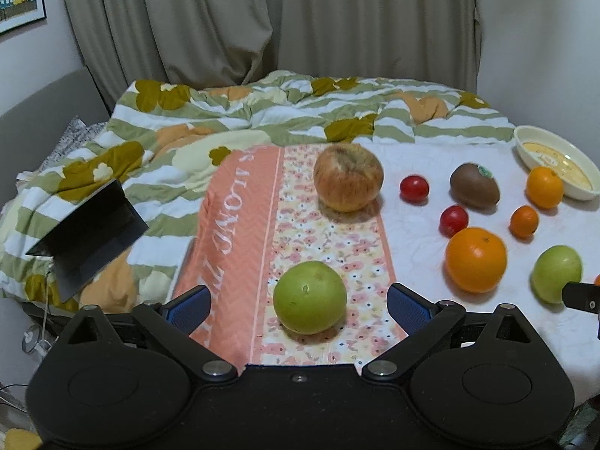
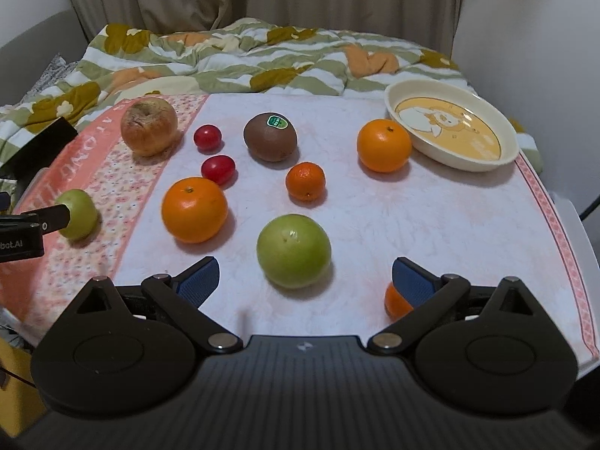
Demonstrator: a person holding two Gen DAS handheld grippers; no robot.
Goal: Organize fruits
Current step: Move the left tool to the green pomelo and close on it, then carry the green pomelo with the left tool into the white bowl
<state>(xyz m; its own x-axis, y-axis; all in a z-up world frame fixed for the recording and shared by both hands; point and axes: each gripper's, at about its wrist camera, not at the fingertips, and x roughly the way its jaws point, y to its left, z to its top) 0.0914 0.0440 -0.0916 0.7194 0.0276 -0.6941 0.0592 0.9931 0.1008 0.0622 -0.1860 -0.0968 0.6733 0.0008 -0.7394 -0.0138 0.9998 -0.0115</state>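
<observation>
Risk entry: left hand-held gripper (image 1: 298, 309) and right hand-held gripper (image 2: 305, 281), jaws apart, each nearing a green fruit (image 1: 309, 297) (round); closing off-centre could roll it off the worktop (image 2: 375, 225).

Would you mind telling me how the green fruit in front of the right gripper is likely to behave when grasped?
The green fruit looks round, so a nudge may roll it across the cloth. Its smooth skin might slip, though the right gripper has textured blue fingers. It seems firm.
</observation>
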